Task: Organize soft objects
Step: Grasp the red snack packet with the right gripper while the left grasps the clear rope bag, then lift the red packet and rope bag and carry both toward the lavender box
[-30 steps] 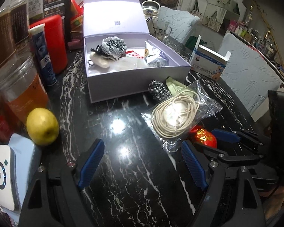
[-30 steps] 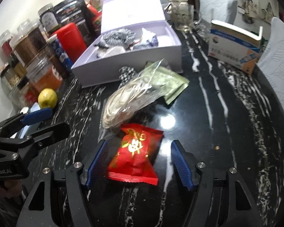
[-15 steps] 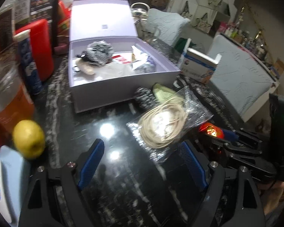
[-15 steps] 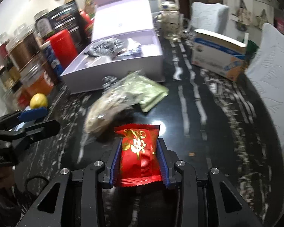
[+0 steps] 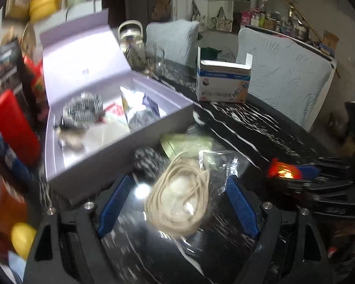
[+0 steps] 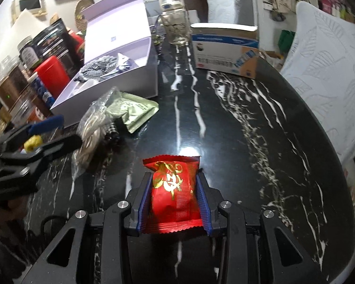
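Between the pads of the right claw (image 6: 175,197) sits the red packet (image 6: 175,189), pinched on both long sides, its crimped top edge sticking out ahead of the tips over the black marble table (image 6: 248,123). Ahead and to the left of that claw stands the open lilac box (image 6: 130,71), already holding a checked cloth (image 6: 99,67) and other soft bits; nearer, also to its left, lie a green pouch (image 6: 135,111) and the bagged cord (image 6: 92,127). The left claw (image 5: 177,203) hangs with its jaws wide and nothing pressed between them, the cord bag (image 5: 179,201) lying on the table in the gap, a small checked roll (image 5: 146,161) just beyond, and the box (image 5: 120,151) further ahead and left. The packet is puffy and slick, so the likely trouble is that it squirts forward out of the pads on the way to the box, or bursts if squeezed harder. The two claws are near each other, and the right one's route to the box crosses in front of the left, so a bump could knock the packet loose. The cord bag is loose plastic; a pinch on the film alone could let the cord slide out.
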Demonstrator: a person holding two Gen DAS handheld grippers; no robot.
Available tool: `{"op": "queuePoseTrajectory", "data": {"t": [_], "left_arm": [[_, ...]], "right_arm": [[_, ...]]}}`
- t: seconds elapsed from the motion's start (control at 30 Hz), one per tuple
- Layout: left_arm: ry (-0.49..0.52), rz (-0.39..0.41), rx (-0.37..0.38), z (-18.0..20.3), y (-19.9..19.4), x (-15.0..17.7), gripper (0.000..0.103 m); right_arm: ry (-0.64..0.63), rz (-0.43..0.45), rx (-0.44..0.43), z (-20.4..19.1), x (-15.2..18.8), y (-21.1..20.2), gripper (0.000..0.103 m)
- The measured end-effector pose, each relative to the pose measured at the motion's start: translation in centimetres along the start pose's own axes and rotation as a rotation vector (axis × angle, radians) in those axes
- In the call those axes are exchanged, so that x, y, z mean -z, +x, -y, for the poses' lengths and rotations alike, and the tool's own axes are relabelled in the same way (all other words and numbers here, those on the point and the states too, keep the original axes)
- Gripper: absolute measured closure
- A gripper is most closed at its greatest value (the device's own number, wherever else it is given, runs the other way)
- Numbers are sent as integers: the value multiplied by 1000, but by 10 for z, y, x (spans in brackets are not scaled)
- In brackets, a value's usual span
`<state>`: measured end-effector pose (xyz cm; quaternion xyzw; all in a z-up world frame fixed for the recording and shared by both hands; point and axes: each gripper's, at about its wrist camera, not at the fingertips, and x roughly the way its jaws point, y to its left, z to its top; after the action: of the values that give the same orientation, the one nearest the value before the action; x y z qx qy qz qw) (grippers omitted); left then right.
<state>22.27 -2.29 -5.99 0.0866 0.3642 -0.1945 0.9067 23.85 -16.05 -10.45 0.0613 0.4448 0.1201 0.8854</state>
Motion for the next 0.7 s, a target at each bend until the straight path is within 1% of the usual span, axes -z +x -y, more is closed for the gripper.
{"op": "queuePoseTrajectory", "data": {"t": [0.03,0.1,0.13,0.17,0.27,0.4,0.47,0.57,0.63,0.7], "left_arm": [[6,-13,17,-1,4,-2,19],[15,-64,89,-2,14,-4,19],[19,-89,99,-2,19,-4,19],[22,-109,97,-1,23,-3,19],[13,-118,101,-2,28,-2,19],[-21,-194,99,-6,35,10,19],[-32,-208,106,-8,37,16,20],[-27,-186,75,-7,35,25,21],[-20,-164,53,-6,33,28,26],[-23,-151,47,-7,32,30,31]], "right_arm": [[4,-1,1,2,0,0,67],[11,-6,1,4,1,1,67],[13,-7,0,5,1,1,67],[15,-9,-1,6,1,2,67],[19,-6,-10,7,0,2,67],[18,-7,-15,8,0,2,67],[15,-6,-17,8,-1,2,67],[17,-6,-27,8,-2,4,67],[20,-6,-34,9,-3,4,67],[19,-6,-35,9,-3,5,67]]}}
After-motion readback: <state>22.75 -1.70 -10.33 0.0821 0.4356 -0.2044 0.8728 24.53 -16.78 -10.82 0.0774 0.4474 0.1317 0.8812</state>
